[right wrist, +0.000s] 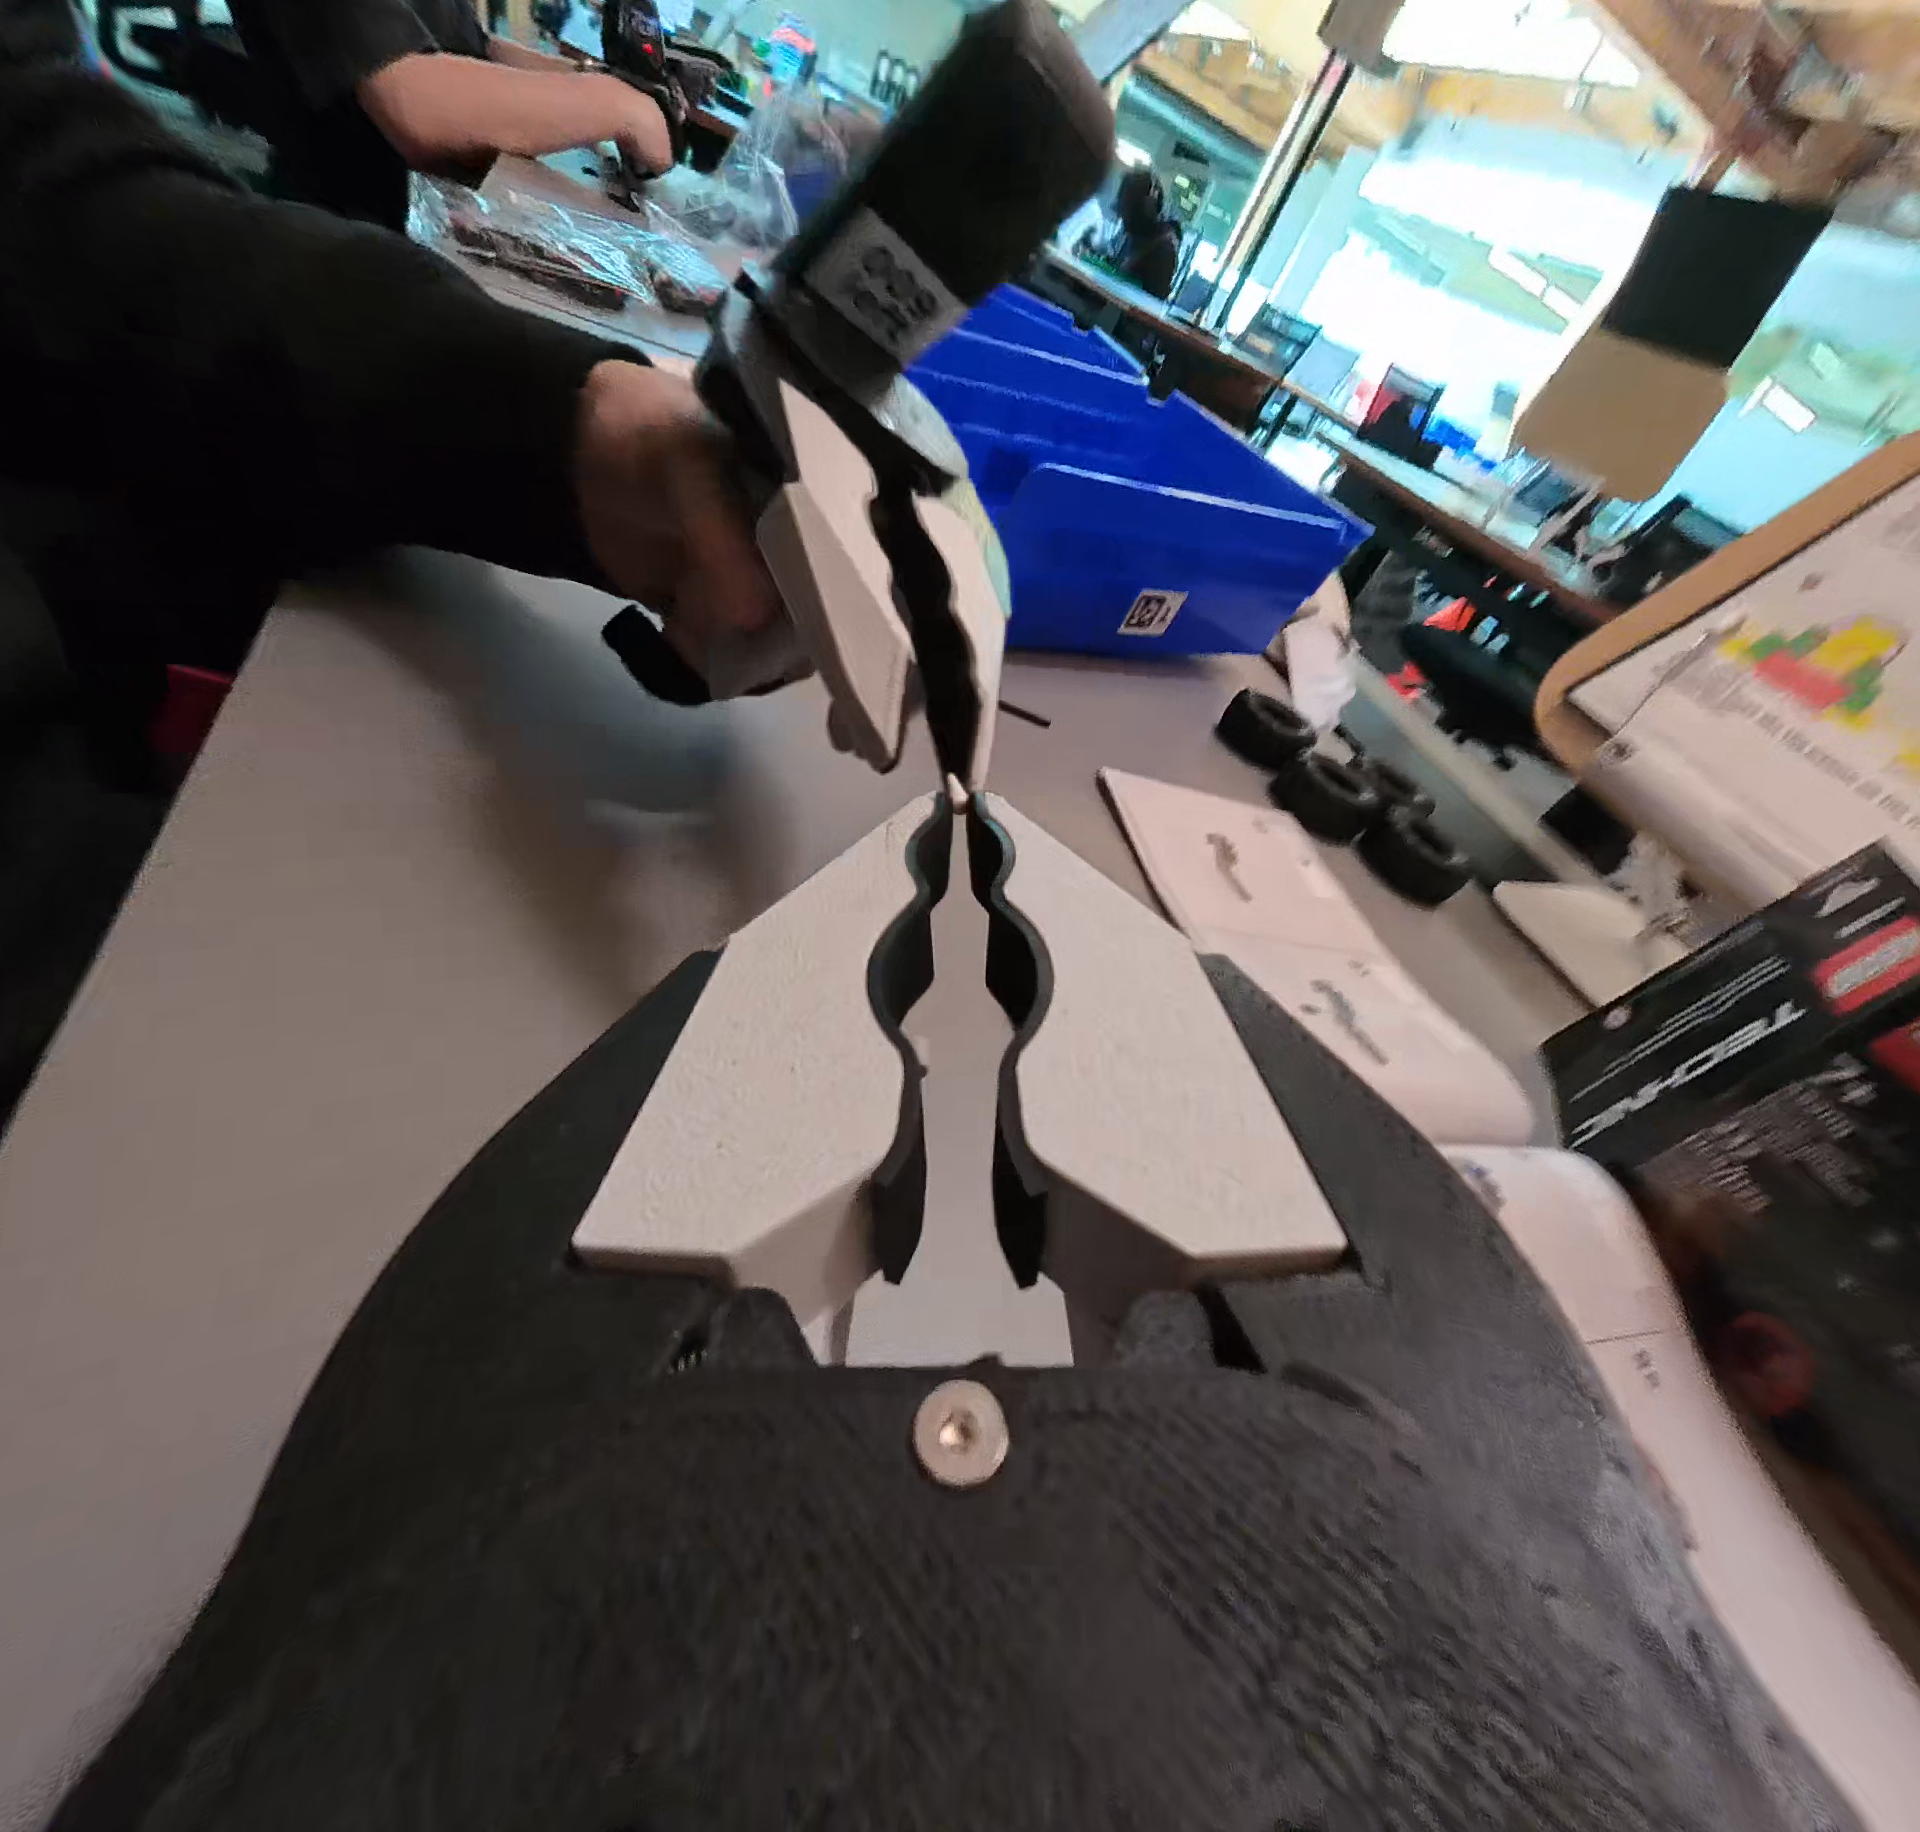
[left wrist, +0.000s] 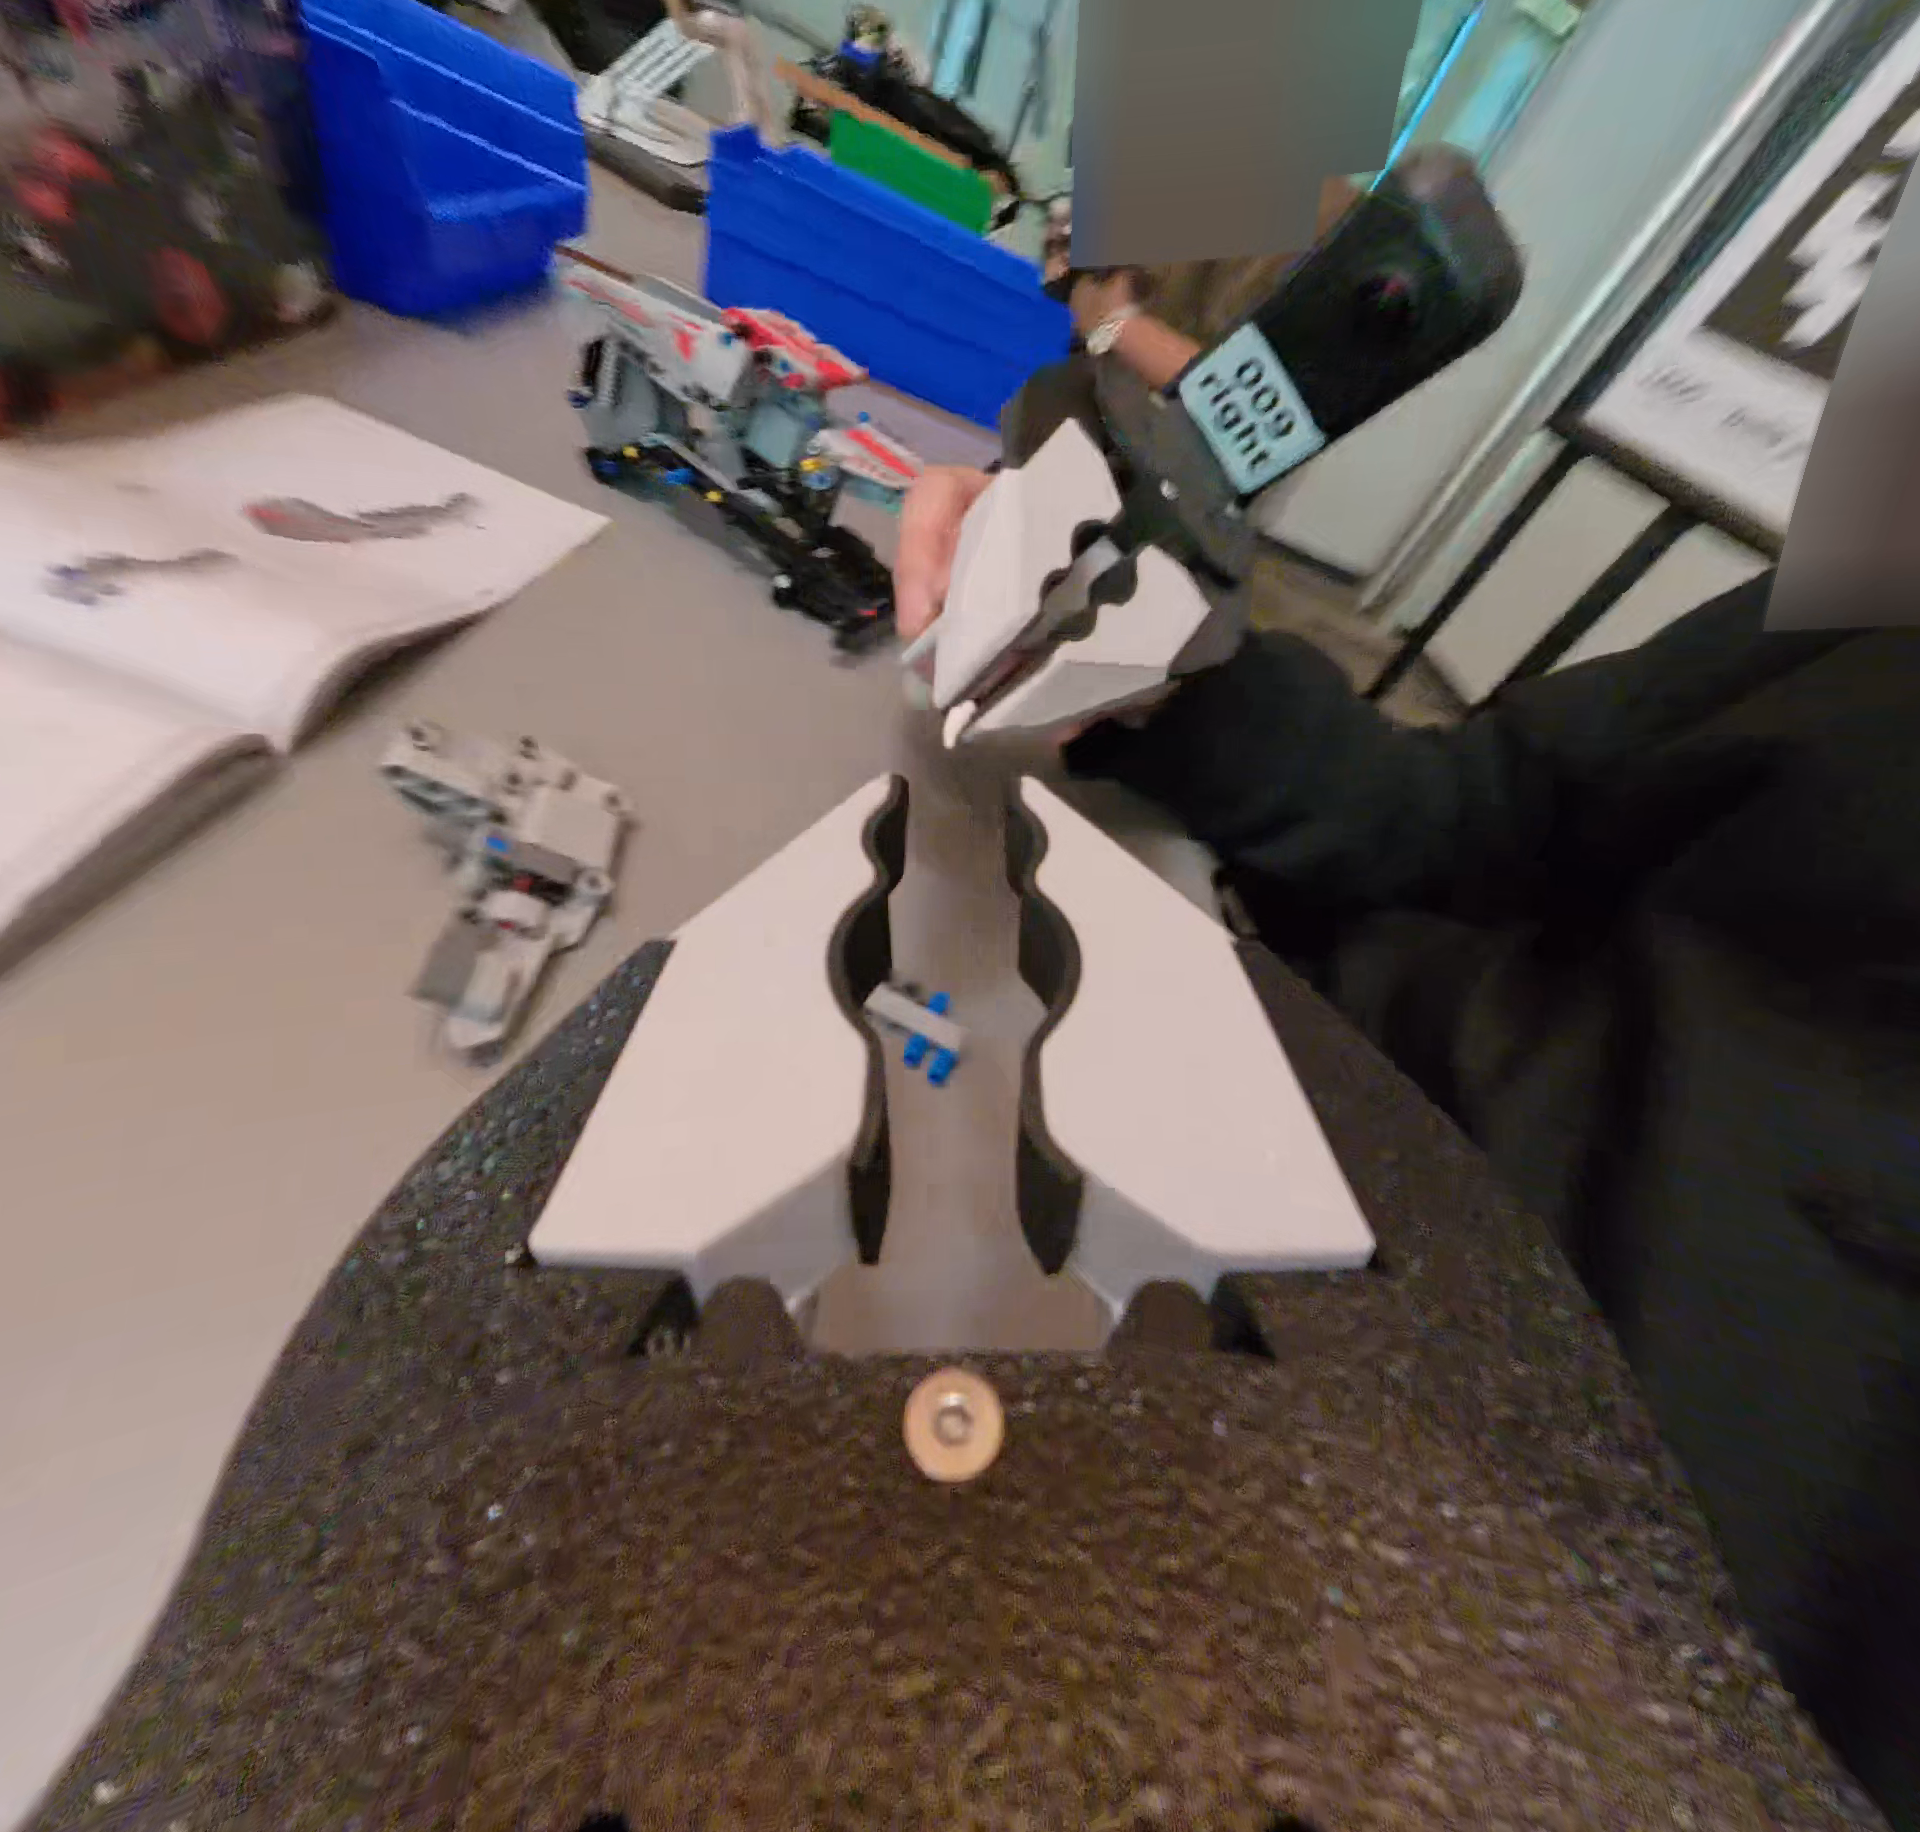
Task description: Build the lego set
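Left wrist view shows the left claw (left wrist: 956,795) spread above a small grey-and-blue lego piece (left wrist: 920,1032) on the grey counter (left wrist: 260,1107); the right claw (right wrist: 958,803), frame centre, is pressed together on a tiny white piece (right wrist: 958,795).

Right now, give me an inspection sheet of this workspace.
Surface: grey table.
Job's things: part-built model at the back; sub-assembly nearer; pin piece lying on the table, seen between the left fingers; open manual.
Clutter: blue bins, tyres, dark box.
Grippers: left hand-held gripper open, empty; right hand-held gripper shut, close tip to tip with the left.
Cables: nothing seen.
Surroundings: another person at a far table; windows behind.
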### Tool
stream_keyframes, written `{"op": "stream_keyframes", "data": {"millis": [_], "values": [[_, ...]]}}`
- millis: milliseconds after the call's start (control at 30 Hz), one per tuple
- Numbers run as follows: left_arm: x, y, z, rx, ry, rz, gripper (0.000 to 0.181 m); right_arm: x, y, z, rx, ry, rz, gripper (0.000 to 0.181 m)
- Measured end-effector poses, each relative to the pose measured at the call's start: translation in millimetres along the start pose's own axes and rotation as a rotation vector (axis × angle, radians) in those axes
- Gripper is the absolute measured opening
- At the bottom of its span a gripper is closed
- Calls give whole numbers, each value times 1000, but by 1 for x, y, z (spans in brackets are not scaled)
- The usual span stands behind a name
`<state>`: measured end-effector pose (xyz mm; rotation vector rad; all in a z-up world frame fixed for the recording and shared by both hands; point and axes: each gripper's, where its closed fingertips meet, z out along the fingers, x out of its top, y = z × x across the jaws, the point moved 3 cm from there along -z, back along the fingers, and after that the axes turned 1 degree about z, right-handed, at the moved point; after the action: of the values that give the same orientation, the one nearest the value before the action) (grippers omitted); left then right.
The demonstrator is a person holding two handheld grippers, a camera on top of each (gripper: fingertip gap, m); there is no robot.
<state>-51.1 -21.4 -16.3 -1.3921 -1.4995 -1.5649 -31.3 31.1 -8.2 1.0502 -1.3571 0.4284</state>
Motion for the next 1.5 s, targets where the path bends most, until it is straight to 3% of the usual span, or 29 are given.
{"op": "stream_keyframes", "data": {"millis": [233, 433, 667, 1500], "values": [[2, 8, -3, -177, 94, -210, 14, 12, -8, 3, -71, -25, -257, 1], [1, 2, -6, -139, 79, -170, 5, 5, -19, 11, -55, -135, -379, 1], [-8, 3, -5, -94, -8, -78, 6, 5, -18, 11, -60, -137, -385, 1], [-18, 5, -7, -120, -125, 14, 1, -3, -31, 15, 34, -182, -410, 1]]}}
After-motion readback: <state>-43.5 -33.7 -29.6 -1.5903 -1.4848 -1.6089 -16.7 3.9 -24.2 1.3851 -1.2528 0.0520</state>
